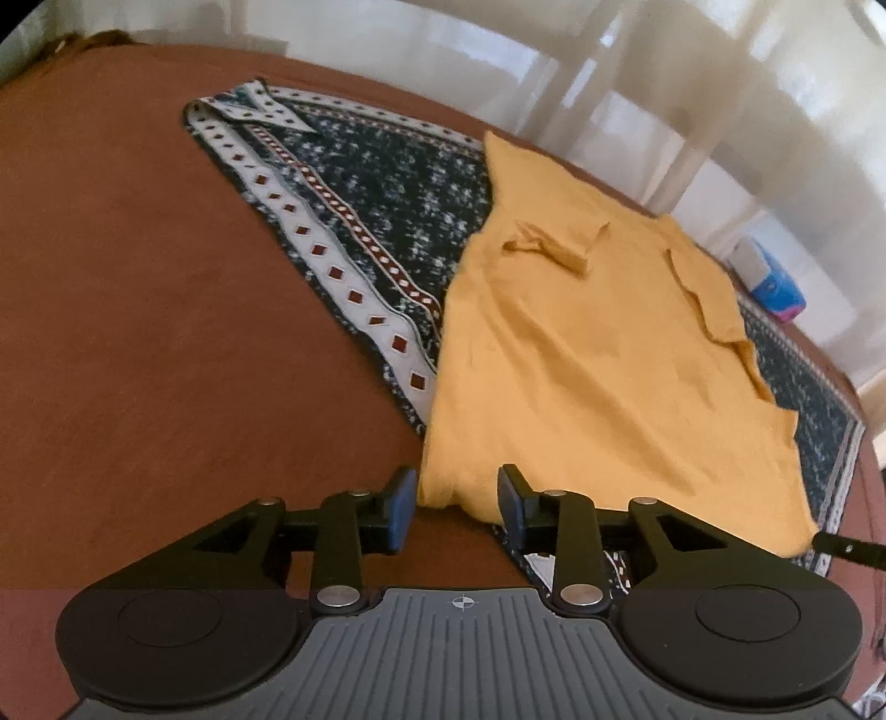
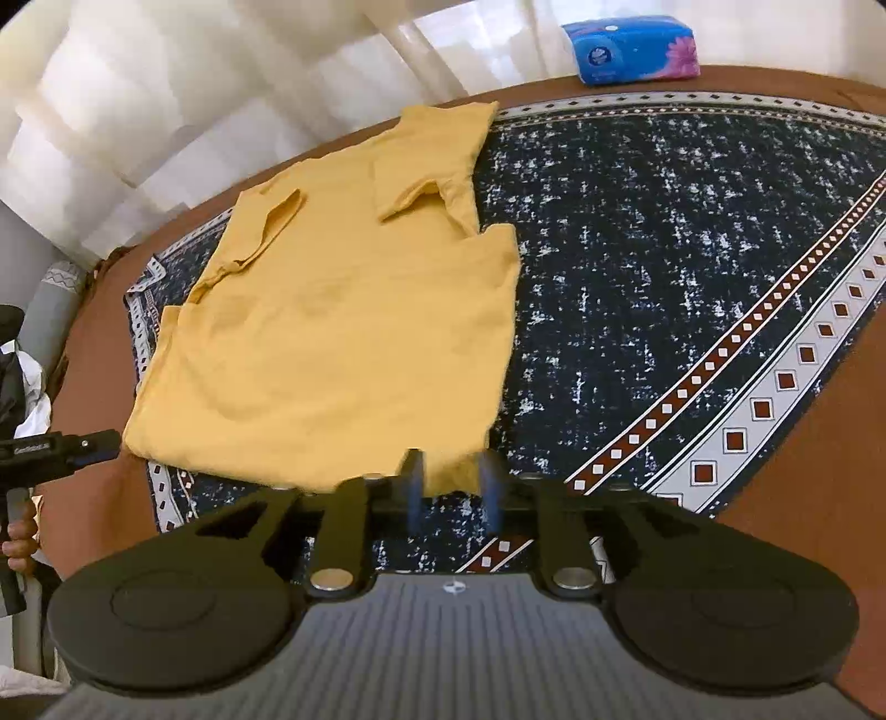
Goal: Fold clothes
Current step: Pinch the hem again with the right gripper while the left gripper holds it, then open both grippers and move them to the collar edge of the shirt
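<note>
The left gripper [image 1: 457, 507] is seen parted at a hem corner of the yellow shirt [image 1: 581, 360], cloth lying between its blue pads with nothing clamped. The right gripper [image 2: 451, 490], also parted, is set at the opposite hem corner, likewise ungripped. Toward 12 o'clock the shirt lies flat on the patterned cloth [image 2: 692, 249], sleeves tucked inward. If only one layer is pinched, the tucked sleeves could be dragged loose. A tissue pack [image 2: 634, 50] sits beyond at 1 o'clock.
</note>
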Action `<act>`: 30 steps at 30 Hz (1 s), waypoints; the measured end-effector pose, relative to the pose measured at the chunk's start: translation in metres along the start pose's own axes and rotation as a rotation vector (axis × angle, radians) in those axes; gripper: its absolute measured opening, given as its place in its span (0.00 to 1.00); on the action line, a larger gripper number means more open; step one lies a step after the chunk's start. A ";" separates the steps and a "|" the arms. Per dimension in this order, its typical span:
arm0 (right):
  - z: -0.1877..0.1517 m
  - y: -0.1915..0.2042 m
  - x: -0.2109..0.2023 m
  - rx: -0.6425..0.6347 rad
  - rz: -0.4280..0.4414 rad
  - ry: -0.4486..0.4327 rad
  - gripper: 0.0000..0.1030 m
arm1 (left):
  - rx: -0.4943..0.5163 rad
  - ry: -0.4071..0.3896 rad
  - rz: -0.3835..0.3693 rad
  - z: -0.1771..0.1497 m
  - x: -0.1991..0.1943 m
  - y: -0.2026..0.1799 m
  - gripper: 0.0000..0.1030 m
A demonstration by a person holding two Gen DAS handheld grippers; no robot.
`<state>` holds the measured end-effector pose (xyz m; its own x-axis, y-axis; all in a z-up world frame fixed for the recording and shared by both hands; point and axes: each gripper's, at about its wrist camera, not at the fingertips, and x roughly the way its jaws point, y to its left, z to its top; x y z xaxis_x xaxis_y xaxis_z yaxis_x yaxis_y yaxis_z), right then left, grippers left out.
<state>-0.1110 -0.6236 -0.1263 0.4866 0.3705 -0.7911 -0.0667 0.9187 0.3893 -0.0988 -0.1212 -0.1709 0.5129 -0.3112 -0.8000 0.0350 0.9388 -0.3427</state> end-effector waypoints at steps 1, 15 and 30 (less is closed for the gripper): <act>0.000 0.000 0.001 0.003 0.000 0.001 0.36 | 0.007 0.006 0.003 0.001 0.003 -0.001 0.49; 0.002 -0.003 0.015 0.043 0.023 0.045 0.09 | 0.012 0.002 -0.004 0.007 0.002 0.002 0.00; -0.003 0.007 -0.018 -0.046 0.102 0.109 0.07 | 0.060 0.011 -0.026 -0.018 -0.038 0.003 0.00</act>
<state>-0.1229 -0.6233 -0.1102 0.3779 0.4724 -0.7963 -0.1514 0.8800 0.4502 -0.1338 -0.1087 -0.1501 0.5019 -0.3370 -0.7966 0.0995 0.9374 -0.3339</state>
